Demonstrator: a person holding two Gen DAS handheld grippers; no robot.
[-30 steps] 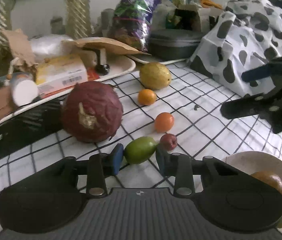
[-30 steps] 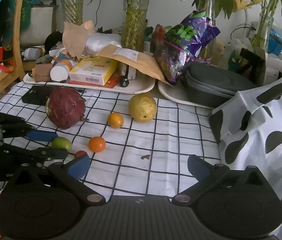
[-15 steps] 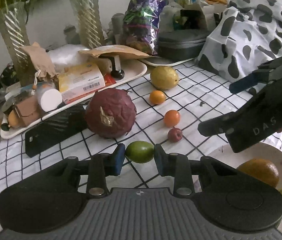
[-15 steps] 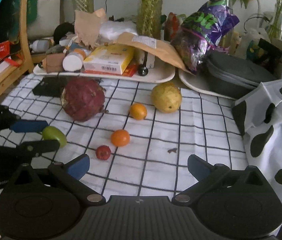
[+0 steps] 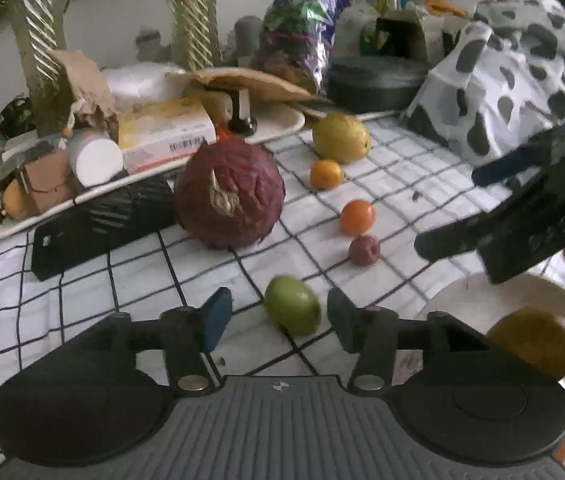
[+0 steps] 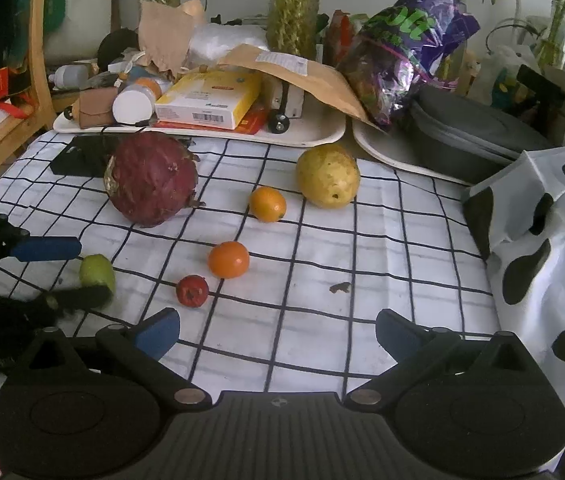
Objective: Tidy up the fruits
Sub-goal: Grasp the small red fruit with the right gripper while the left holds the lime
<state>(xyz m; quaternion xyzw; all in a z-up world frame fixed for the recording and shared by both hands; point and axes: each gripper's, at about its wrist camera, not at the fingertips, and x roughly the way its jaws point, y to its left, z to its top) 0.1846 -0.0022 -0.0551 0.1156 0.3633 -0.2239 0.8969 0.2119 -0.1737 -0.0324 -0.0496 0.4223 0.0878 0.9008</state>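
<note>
My left gripper fingers have just been opening; the green fruit sits loose between them on the checked surface, pads off it. Right gripper fingers wide apart, empty. Fruit looks small, smooth, firm, likely to roll; I'd pinch across its short middle. Plate cut off at frame edge, its contents blurred.

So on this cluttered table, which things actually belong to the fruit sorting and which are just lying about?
Part of the job:
green fruit, lying between the open pads of the left gripper
small red fruit
two oranges
yellow fruit
big dark red fruit
plate, already holding fruit

Just lying about:
yellow box
purple bag
grey case
spotted cloth
</note>
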